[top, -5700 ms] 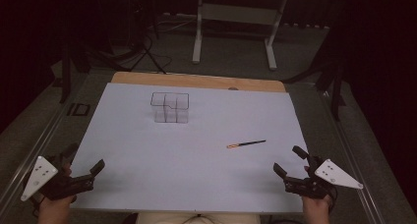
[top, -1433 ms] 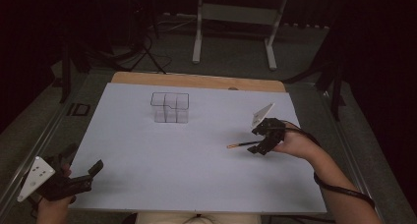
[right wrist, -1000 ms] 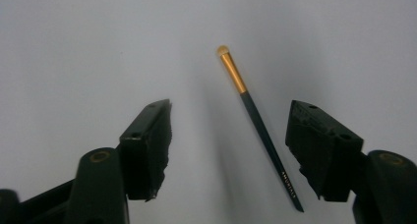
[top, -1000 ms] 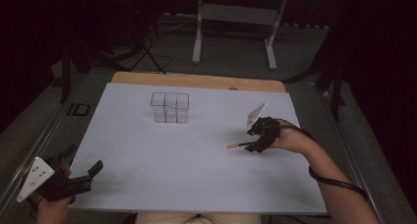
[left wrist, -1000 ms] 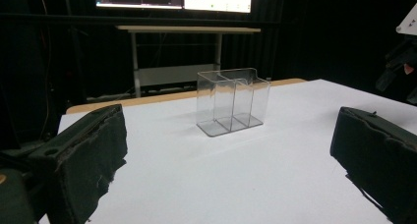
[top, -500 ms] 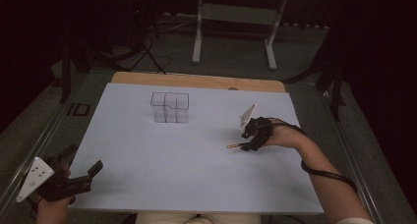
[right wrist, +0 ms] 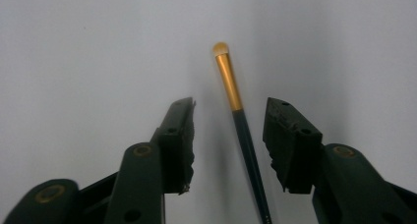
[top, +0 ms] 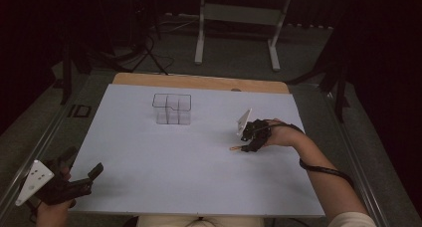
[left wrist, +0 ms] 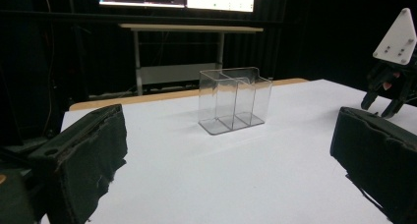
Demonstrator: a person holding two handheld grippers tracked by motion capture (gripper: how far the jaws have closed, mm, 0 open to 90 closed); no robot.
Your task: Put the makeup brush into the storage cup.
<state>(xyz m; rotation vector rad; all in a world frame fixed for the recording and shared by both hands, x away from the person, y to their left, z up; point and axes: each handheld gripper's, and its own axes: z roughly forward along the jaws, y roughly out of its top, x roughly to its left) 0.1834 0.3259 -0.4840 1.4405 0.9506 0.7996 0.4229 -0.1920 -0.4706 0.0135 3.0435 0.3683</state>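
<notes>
- Brush (right wrist: 235, 103): slim cosmetic type, gold ferrule, small pale tip, dark handle. Flat on the white tabletop (top: 199, 177), right of centre, well apart from the clear organiser. In the high view, seen as a short orange-gold stub (top: 235, 148) poking out leftward from under the right hand-held gripper.
- Right hand-held gripper (top: 253, 137): lowered over the brush, tips down at the tabletop, grey three-cornered plate tilted up on its far-left side. Jaws apart, just been closing, brush handle between them. In the right gripper view (right wrist: 228, 135), handle running up the gap, nearer the right-hand pad than the left, bare tabletop visible on both sides of it; neither pad touching. Ferrule and tip lying beyond the jaw ends.
- Left hand-held gripper (top: 82, 174): at the near left corner of the tabletop, held level, pointing toward the far right. Jaws wide apart, nothing between them. In the left gripper view (left wrist: 226, 155), both black padded jaws flanking open white surface.
- Clear organiser (top: 172, 109): transparent box with several compartments, upright, at the far middle of the tabletop, left of the brush. Also in the left gripper view (left wrist: 233, 100), straight ahead between the jaws but far beyond them.
- Right forearm (top: 323, 172): entering from the near right, dark band at the wrist.
- Stand (top: 238, 13): pale metal frame on the floor beyond the far edge.
</notes>
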